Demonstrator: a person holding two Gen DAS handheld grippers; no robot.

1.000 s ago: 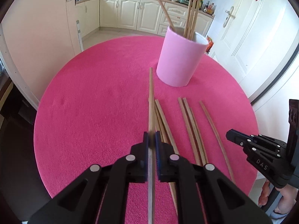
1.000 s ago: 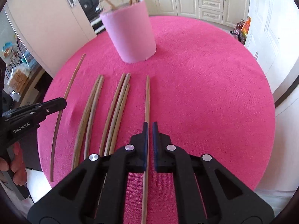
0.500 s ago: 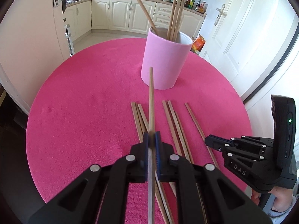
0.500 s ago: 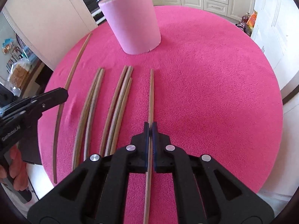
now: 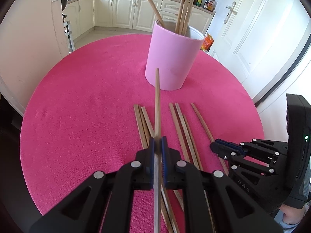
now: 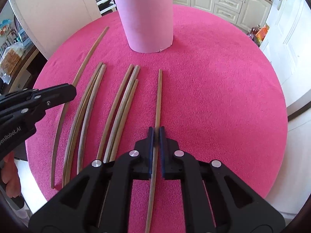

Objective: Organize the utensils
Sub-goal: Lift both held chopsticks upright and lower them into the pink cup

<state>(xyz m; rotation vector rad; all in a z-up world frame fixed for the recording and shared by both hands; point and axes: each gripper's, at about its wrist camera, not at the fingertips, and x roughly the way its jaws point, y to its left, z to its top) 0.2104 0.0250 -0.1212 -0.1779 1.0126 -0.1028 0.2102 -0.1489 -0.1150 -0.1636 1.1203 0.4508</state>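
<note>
The left gripper [image 5: 157, 141] has its fingers pinching one chopstick [image 5: 157, 104], whose tip points at the pink cup [image 5: 171, 58]. The right gripper [image 6: 156, 134] likewise pinches a chopstick [image 6: 159, 97], aimed toward the same cup. Loose chopsticks [image 6: 118, 104] lie side by side on the pink tabletop [image 5: 87, 106], on the near side of the cup. The cup stands upright and holds several chopsticks [image 5: 183, 9] leaning against its rim.
</note>
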